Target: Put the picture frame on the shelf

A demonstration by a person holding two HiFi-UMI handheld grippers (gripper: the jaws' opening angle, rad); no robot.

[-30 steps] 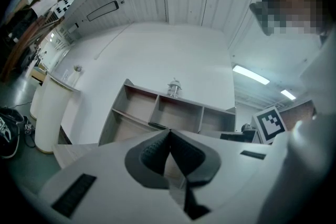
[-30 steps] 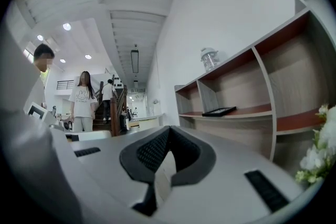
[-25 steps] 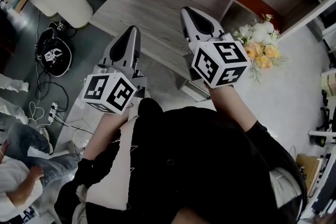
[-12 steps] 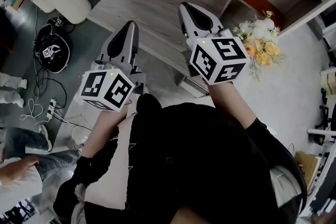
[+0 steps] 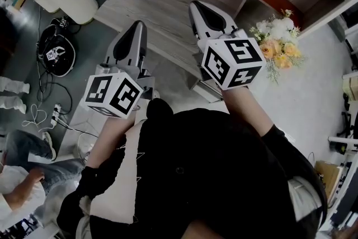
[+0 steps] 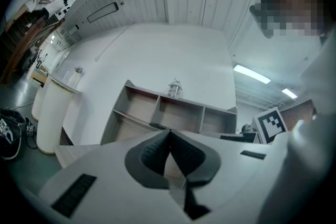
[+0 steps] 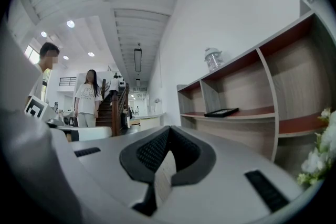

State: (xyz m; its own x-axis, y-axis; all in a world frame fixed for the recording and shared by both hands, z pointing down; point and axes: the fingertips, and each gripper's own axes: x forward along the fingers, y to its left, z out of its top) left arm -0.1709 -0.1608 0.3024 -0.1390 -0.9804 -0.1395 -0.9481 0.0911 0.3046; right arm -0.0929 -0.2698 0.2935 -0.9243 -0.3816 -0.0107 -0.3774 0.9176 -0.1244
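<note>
**newbie_q:** so where's the picture frame (image 7: 221,112) right now? is anything holding it?

**rig_watcher:** nope, it's already on the shelf (image 7: 265,93). It's lying flat on the middle board, in the bay right under the glass jar (image 7: 212,59), closer to that bay's left divider in the right gripper view.

**newbie_q:** and the grippers?

**rig_watcher:** both empty. The left gripper (image 6: 168,134) has its fingers pressed together with nothing between them, and it's the same for the right gripper (image 7: 168,129). In the head view they're side by side in front of the shelf, well apart from the frame. There's also a bunch of flowers (image 5: 277,47) off by the shelf's right end.
</note>
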